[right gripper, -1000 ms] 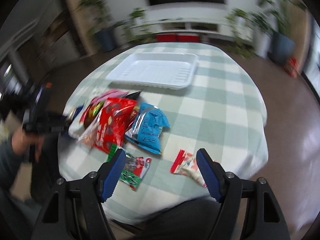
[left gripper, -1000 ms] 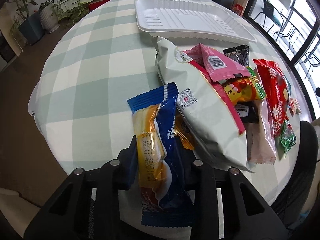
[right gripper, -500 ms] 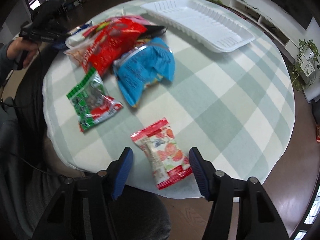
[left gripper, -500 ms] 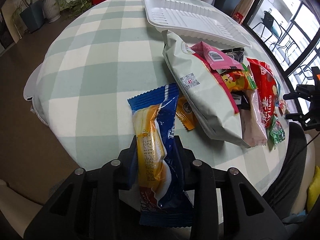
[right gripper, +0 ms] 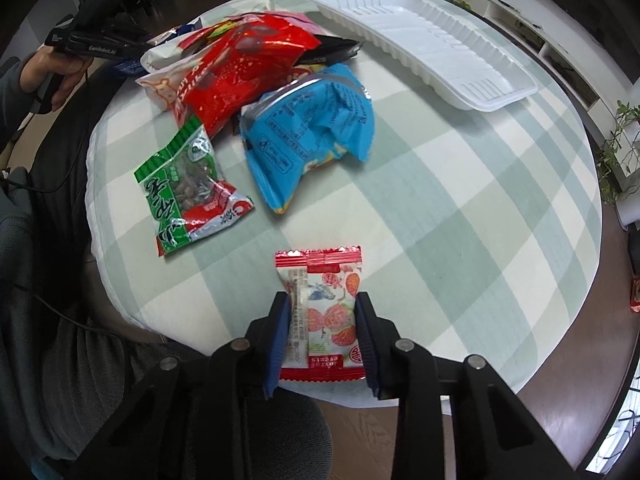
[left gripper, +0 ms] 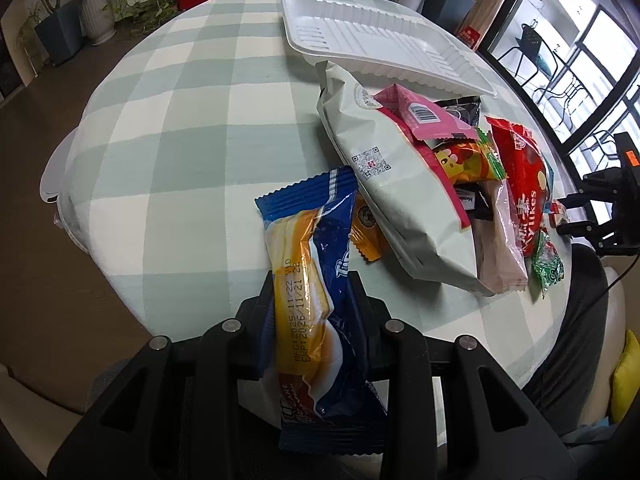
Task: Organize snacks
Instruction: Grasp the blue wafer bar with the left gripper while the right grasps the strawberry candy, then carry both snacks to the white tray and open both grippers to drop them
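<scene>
My left gripper is shut on a blue and orange cake packet and holds it above the near table edge. A white tray lies at the far side, also in the right wrist view. A pile of snacks with a large pale bag lies right of the packet. My right gripper has its jaws around a small red and white strawberry candy packet on the table; the blue pads touch its sides.
The round table has a green checked cloth. On it lie a blue bag, a red bag and a green packet. Potted plants and a low shelf stand beyond the table.
My right gripper has moved in over the strawberry candy packet and narrowed its jaws onto it. My left gripper has kept hold of the blue cake packet and shifted slightly.
</scene>
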Available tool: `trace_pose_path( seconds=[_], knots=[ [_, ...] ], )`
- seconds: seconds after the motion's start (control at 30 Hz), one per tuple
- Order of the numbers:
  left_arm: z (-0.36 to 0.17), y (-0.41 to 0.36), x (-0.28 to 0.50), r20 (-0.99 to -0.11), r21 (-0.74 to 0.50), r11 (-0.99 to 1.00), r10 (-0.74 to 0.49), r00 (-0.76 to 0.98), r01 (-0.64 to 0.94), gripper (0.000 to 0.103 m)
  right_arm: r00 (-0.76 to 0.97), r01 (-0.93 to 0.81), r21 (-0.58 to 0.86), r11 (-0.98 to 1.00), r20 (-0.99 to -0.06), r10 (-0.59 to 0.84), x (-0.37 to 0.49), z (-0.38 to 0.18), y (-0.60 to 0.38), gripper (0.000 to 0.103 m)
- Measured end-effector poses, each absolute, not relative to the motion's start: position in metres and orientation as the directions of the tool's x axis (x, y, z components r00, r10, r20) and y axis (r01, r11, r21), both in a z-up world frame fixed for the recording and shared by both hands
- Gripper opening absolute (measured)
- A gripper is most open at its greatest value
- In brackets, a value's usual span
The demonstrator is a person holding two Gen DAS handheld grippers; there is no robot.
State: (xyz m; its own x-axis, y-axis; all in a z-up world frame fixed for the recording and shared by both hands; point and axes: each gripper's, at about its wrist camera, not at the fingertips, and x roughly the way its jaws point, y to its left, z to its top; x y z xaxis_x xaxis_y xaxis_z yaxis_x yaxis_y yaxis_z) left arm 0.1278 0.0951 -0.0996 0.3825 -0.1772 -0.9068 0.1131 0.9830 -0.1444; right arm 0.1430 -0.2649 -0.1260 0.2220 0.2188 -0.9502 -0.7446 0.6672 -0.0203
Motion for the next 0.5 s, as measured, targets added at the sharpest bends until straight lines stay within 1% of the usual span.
trace_pose_path(
  seconds=[0.13, 0.27, 0.37, 0.5],
  knots=[
    [-0.096, 0.098, 0.125, -0.899, -0.159, 0.981, -0.190, 0.395, 0.111, 0.029, 0.257, -0.711, -0.009, 0.704, -0.934, 0.247, 0.138, -0.122, -0.263, 0.032],
    [-0.083, 0.109, 0.122, -0.875, -0.213, 0.973, -0.233, 0.425, 0.093, 0.029, 0.306, -0.651, 0.050, 0.757, -0.896, 0.322, 0.139, -0.111, -0.268, 0.032],
    [-0.063, 0.118, 0.124, -0.844, -0.258, 0.961, -0.273, 0.461, 0.098, 0.029, 0.346, -0.605, 0.127, 0.786, -0.847, 0.403, 0.144, -0.096, -0.271, 0.032],
    [-0.030, 0.121, 0.147, -0.801, -0.284, 0.950, -0.309, 0.513, 0.129, 0.029, 0.419, -0.552, 0.218, 0.805, -0.762, 0.493, 0.161, -0.067, -0.273, 0.032]
  ],
)
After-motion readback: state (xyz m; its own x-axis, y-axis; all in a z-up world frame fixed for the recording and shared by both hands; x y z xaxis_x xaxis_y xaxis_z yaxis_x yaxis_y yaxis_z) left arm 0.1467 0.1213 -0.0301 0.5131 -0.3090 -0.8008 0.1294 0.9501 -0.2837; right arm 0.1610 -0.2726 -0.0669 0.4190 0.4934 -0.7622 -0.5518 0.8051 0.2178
